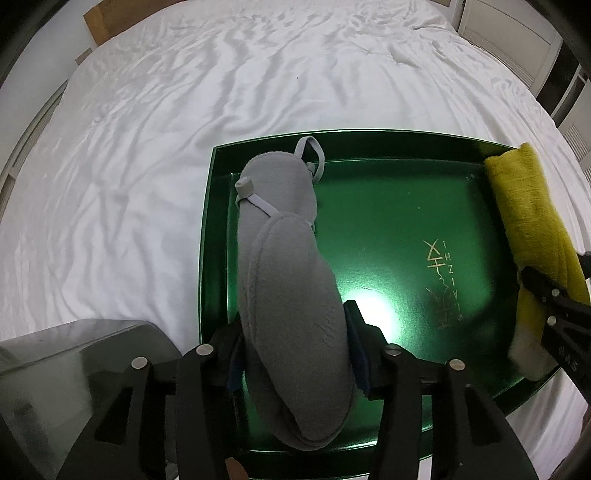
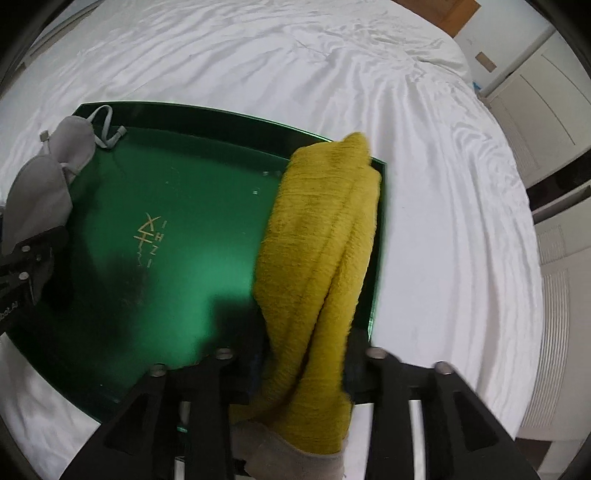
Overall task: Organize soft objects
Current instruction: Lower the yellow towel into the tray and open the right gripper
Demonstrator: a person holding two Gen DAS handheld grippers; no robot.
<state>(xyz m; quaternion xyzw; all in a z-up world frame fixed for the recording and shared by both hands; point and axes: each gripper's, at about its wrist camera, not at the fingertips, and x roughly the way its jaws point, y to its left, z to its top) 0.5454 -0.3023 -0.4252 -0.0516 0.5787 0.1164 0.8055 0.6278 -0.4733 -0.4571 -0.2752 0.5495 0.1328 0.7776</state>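
Observation:
A grey padded sleep mask (image 1: 280,236) with an elastic strap lies along the left side of a shiny green tray (image 1: 388,206). My left gripper (image 1: 295,332) straddles its near end; the fingers flank the mask without pinching it in. A rolled yellow towel (image 2: 325,229) lies along the tray's right wall, its far end over the rim. My right gripper (image 2: 306,358) has the towel's near end between its spread fingers, with a dark gap beside the right finger. The tray (image 2: 177,184) is bare in the middle, with gold lettering. Each gripper also shows at the edge of the other wrist view.
The tray rests on a rumpled white bed sheet (image 1: 184,110) that spreads far beyond it. A wooden board (image 2: 439,11) stands past the bed's far end. White cabinets (image 2: 546,110) line the right side. A grey shiny object (image 1: 74,369) sits by the tray's near left corner.

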